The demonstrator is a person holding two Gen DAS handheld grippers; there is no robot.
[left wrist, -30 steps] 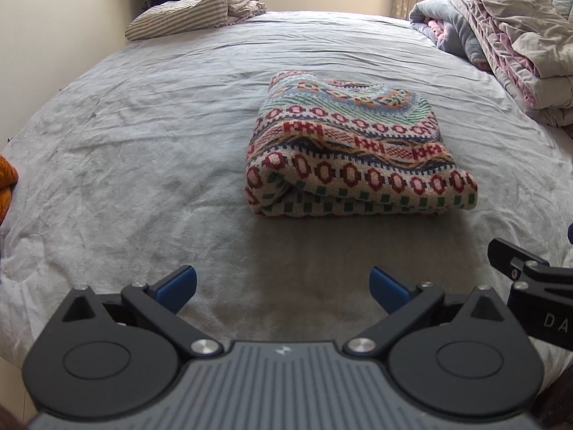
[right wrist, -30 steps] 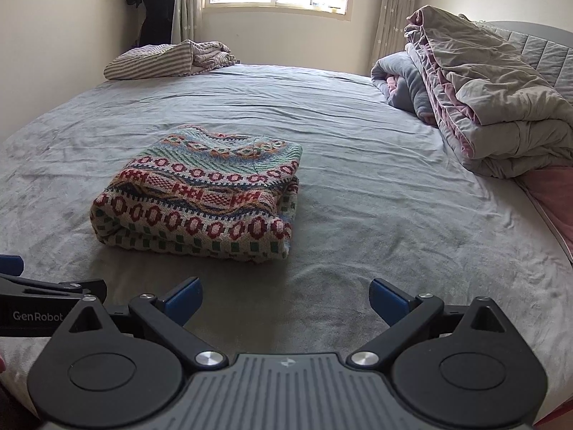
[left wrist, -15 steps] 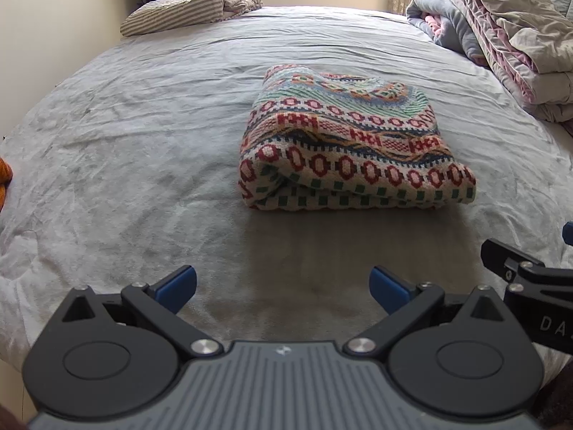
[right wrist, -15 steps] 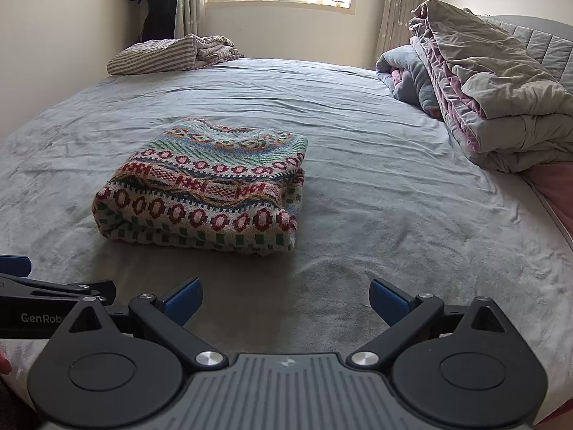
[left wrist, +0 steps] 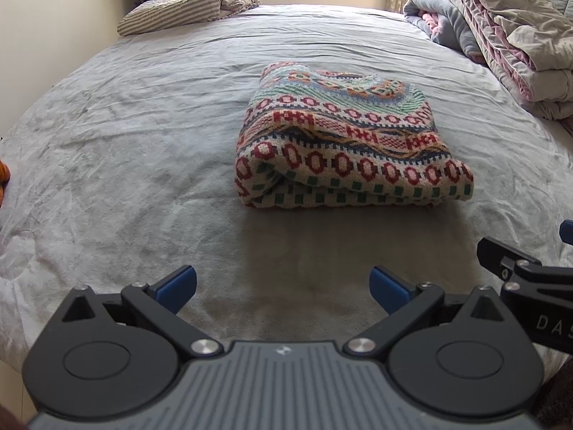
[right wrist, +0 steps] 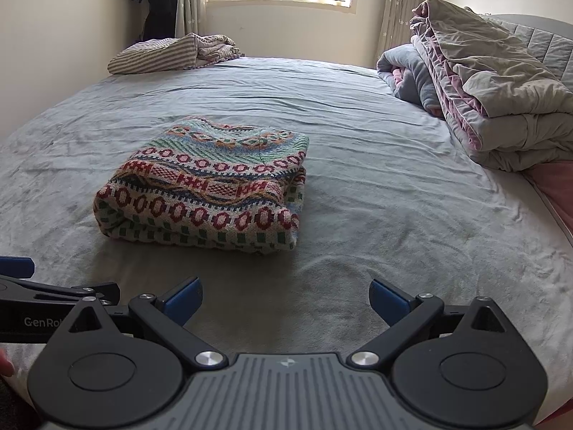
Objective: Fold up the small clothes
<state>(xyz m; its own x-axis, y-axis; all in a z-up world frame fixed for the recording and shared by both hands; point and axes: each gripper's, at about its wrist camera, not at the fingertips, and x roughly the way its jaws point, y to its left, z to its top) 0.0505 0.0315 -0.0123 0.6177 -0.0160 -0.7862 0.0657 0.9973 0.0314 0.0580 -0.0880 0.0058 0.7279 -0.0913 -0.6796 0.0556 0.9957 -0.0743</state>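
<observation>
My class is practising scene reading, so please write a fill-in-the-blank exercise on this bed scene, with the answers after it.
1. The patterned sweater lies ____ on the grey bed sheet.
2. Both the left gripper and the right gripper have their jaws ____.
3. Neither gripper touches the ____.
4. The striped cloth lies at the far ____ corner of the bed.

Answers: folded; open; sweater; left

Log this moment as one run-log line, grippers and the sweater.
left gripper: open, empty | right gripper: open, empty | patterned sweater: folded on grey bedsheet, untouched | phase: fold looks done
</observation>
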